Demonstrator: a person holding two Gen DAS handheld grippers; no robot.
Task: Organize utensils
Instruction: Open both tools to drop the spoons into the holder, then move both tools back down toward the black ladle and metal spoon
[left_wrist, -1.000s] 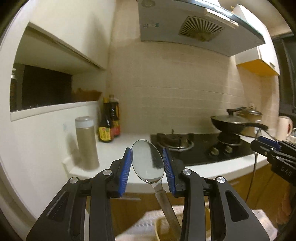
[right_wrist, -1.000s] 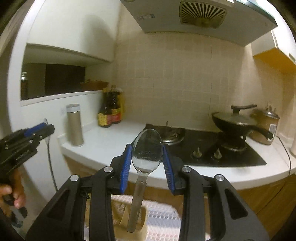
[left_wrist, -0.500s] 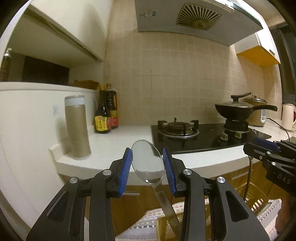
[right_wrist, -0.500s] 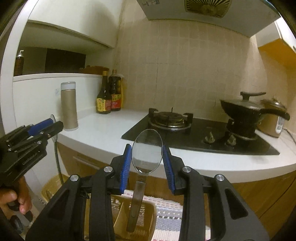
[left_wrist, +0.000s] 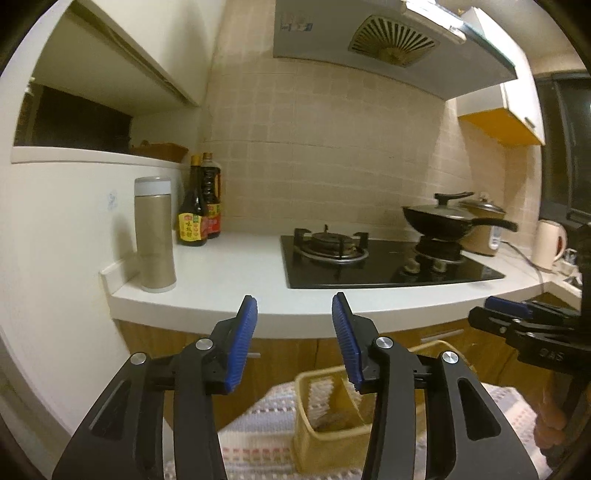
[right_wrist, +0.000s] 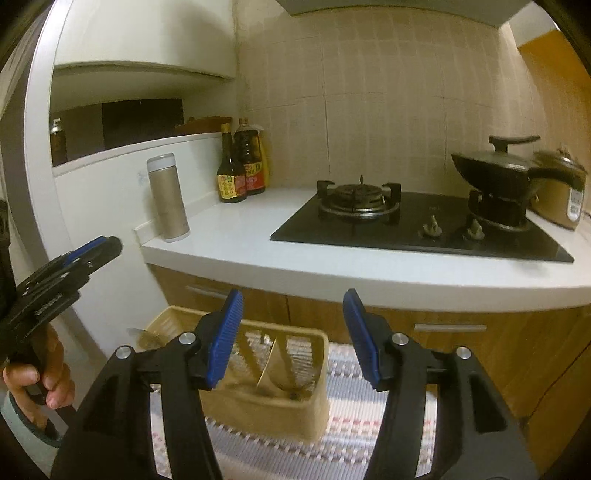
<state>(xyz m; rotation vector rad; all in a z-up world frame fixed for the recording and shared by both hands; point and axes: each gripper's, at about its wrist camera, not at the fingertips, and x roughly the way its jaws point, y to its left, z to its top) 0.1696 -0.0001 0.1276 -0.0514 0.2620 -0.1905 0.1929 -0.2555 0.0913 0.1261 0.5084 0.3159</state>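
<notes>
Where counter (right_wrist: 258, 236) meets tile — hob (right_wrist: 417, 229), wok (right_wrist: 495, 173).

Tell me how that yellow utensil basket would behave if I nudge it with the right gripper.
The basket looks like thin, perforated plastic, so probably light. It sits on a woven mat, which may grip it, so a high push could tip it rather than slide it.

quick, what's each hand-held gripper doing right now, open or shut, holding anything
Left hand-held gripper: open, holding nothing, above the basket.
Right hand-held gripper: open, holding nothing, above the same basket.
</notes>
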